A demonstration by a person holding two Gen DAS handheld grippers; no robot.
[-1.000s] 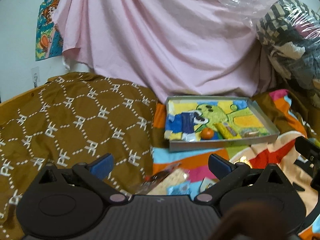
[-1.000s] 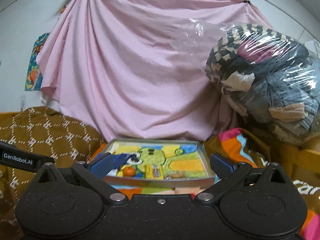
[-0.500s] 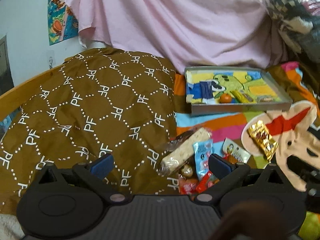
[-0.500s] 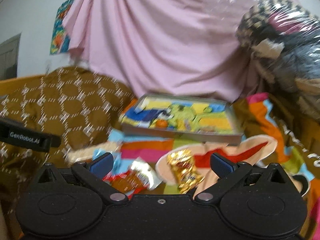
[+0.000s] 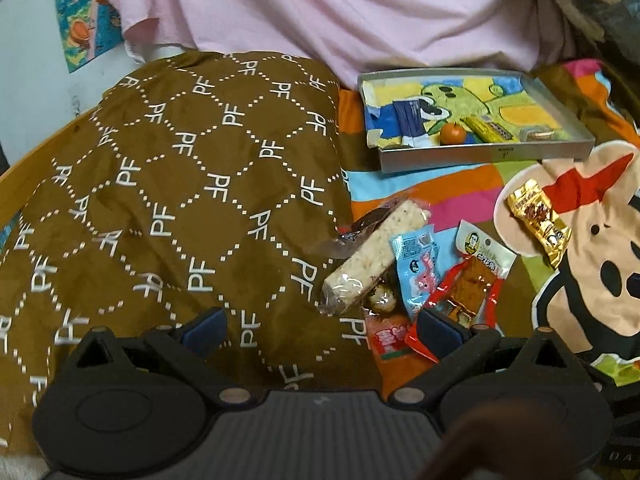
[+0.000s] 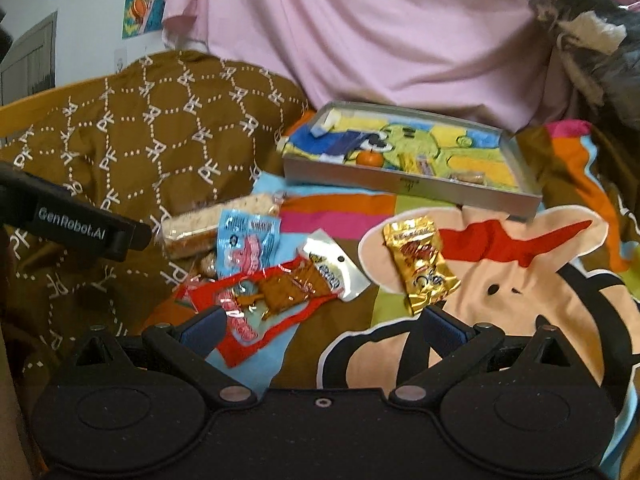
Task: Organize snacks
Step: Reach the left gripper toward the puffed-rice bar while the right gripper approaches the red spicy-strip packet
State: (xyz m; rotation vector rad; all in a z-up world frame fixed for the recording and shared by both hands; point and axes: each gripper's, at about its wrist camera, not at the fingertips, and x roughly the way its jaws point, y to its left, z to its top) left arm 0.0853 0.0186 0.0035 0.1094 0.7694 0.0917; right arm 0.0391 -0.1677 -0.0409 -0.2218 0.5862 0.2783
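Observation:
A loose heap of snacks lies on the colourful blanket: a pale rice bar (image 5: 376,256), a blue packet (image 5: 416,268), a red packet (image 5: 468,292) and a gold packet (image 5: 538,222) apart to the right. Behind them stands a grey tray (image 5: 480,156) holding an orange (image 5: 453,133), a yellow bar (image 5: 486,130) and a dark blue packet (image 5: 408,124). My left gripper (image 5: 322,330) is open over the brown quilt, its right finger beside the red packet. My right gripper (image 6: 322,330) is open just short of the red packet (image 6: 264,300) and the gold packet (image 6: 420,264), holding nothing.
A brown patterned quilt (image 5: 180,184) rises on the left. A pink sheet (image 6: 380,40) hangs behind the tray (image 6: 400,188). A plastic-wrapped bundle of clothes (image 6: 592,20) sits at the back right. The left gripper's body (image 6: 72,224) juts in from the left of the right wrist view.
Both views have tipped downward and closer to the bed, so the snack heap and gold packet now show in front of the fingers. Both grippers stayed open.

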